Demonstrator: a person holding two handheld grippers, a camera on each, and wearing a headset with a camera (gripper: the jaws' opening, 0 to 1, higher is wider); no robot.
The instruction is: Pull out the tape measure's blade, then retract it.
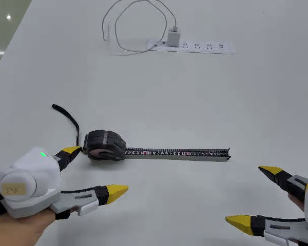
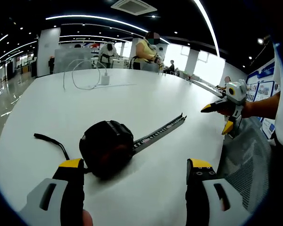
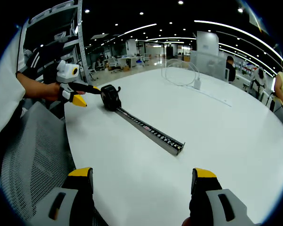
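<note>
Left gripper [image 1: 98, 169] and right gripper [image 1: 245, 193] are held near the camera with jaws spread wide and nothing gripped.
The tape measure [image 1: 105, 145] is seen lying on the white table [image 1: 195, 77] just ahead of the left gripper, its blade [image 1: 177, 153] drawn out toward the right gripper. If the tape measure is not clamped before retraction, it could be dragged or spun by the recoiling blade, and the hooked end could whip sideways.

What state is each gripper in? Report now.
Left gripper: open, holding nothing, beside the tape measure.
Right gripper: open, holding nothing, short of the tip of the extended blade.
</note>
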